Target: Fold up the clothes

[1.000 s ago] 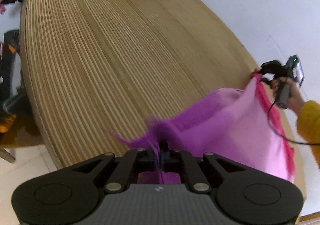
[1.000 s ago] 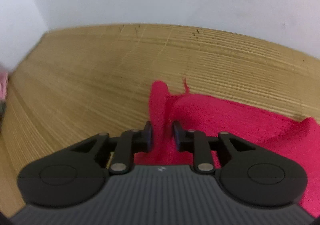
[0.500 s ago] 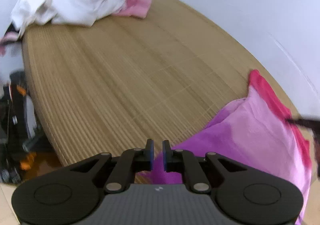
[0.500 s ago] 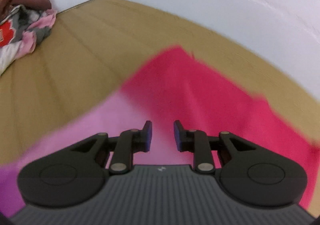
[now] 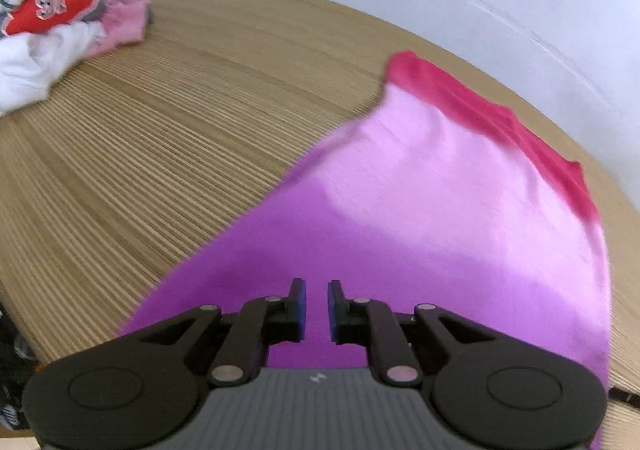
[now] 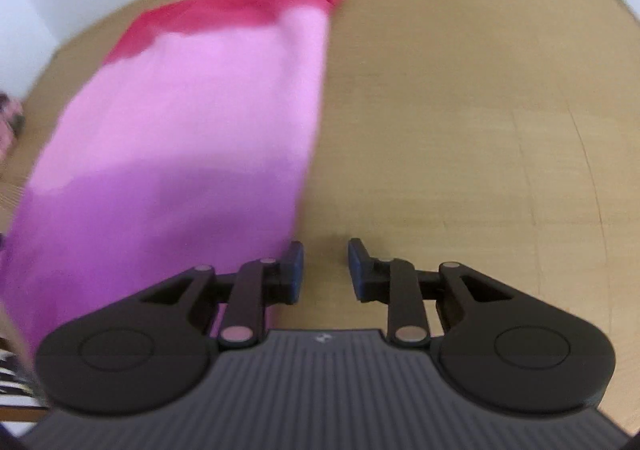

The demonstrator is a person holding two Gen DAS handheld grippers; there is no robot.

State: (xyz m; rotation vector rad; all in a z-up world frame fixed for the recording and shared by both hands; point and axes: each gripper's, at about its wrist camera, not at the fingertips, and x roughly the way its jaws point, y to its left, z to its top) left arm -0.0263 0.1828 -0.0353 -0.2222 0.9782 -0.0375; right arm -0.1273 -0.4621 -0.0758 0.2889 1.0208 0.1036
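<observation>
Your left tool (image 5: pixel 317 304): jaws just opening, narrow gap, nothing gripped, over purple end of garment (image 5: pixel 420 209). Your right tool (image 6: pixel 325 268): jaws just opening, wider gap, empty, over bare desk (image 6: pixel 460 109) beside garment's edge. Garment: flat on desk, red band toward wall-side edge. Clothes pile (image 5: pixel 60 21): desk's far left corner.

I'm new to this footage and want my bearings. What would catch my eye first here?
The garment banded in purple, pale pink and red stands out, spread flat on the ribbed wooden table ahead of the left claw. A jumbled pile of clothes with a red numbered patch sits at the table's far left corner. The right claw hangs open over bare wood just right of the garment's edge.
</observation>
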